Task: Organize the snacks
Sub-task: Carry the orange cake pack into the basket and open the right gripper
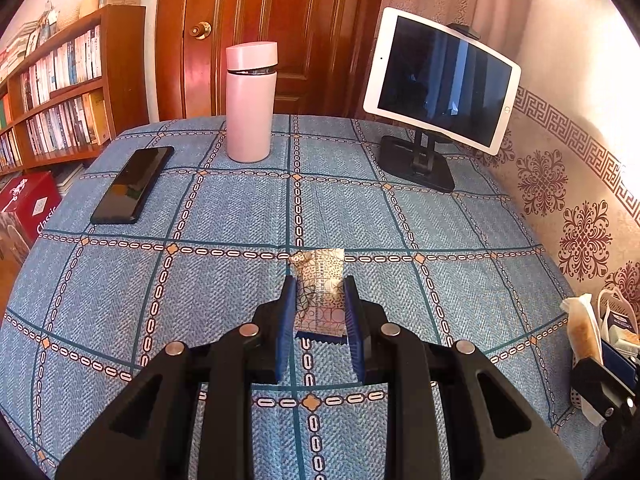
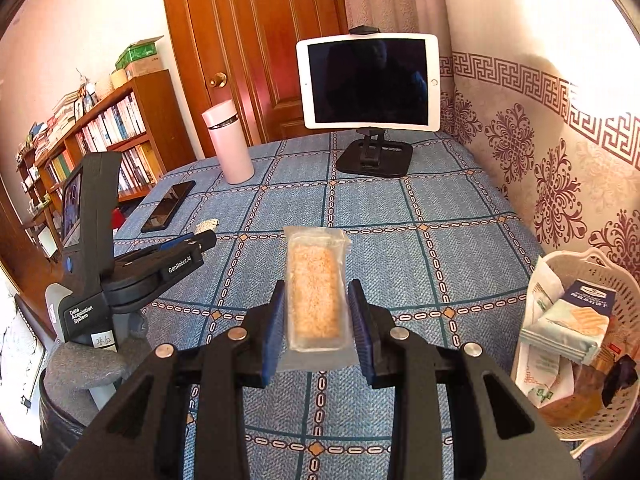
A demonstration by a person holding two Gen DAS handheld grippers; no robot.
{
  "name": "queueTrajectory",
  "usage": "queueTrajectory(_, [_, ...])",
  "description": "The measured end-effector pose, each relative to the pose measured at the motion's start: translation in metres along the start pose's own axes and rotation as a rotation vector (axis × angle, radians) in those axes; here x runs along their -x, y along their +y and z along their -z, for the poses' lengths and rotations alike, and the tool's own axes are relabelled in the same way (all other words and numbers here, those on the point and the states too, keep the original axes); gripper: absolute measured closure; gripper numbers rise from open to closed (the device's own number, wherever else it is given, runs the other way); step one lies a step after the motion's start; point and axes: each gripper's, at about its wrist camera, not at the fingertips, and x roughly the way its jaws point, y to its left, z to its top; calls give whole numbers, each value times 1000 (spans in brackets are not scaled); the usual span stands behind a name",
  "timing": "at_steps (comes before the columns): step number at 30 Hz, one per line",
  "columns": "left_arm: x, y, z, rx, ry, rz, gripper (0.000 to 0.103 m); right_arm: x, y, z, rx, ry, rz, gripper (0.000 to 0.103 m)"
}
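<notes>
the left tongs [image 1: 320,304] gripped a patterned snack packet [image 1: 320,292]; the right tongs [image 2: 316,312] clamped a clear-wrapped rice bar [image 2: 314,292], the basket [image 2: 624,408] to their right. slick wrappers might slip mid-carry.

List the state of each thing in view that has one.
Left hand-held gripper: shut on patterned snack packet.
Right hand-held gripper: shut on clear-wrapped snack bar.
Tablet: screen dark, on stand.
Phone: screen dark, lying flat.
Pink bottle: upright, capped.
Basket: holds snacks.
</notes>
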Motion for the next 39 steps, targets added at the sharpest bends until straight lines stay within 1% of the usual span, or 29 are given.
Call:
queueTrajectory(4, [0, -2, 1, -2, 1, 10, 79, 18, -14, 3, -31, -22, 37, 72])
queueTrajectory(8, [0, -7, 2, -15, 3, 20, 79, 39, -34, 5, -66, -58, 92, 72])
queueTrajectory(14, [1, -10, 3, -20, 2, 27, 79, 70, -79, 15, -155, -94, 223, 72])
queueTrajectory(17, [2, -10, 3, -20, 0, 34, 79, 81, -102, 19, -188, -108, 308, 72])
queueTrajectory(21, [4, -14, 4, -32, -4, 47, 79, 90, -129, 25, -245, -117, 383, 72])
queueTrajectory(22, [5, -15, 4, -35, -5, 50, 79, 91, -134, 27, -259, -121, 398, 72])
queueTrajectory(25, [7, -19, 5, -43, -9, 62, 79, 92, -140, 31, -255, -129, 477, 72])
queueTrajectory(27, [8, -20, 6, -45, -11, 67, 79, 88, -144, 34, -256, -123, 506, 72])
queueTrajectory(35, [10, -20, 6, -44, -15, 73, 79, 69, -162, 32, -265, -87, 554, 72])
queueTrajectory(39, [9, -21, 6, -45, -11, 77, 79, 62, -166, 30, -262, -78, 583, 70])
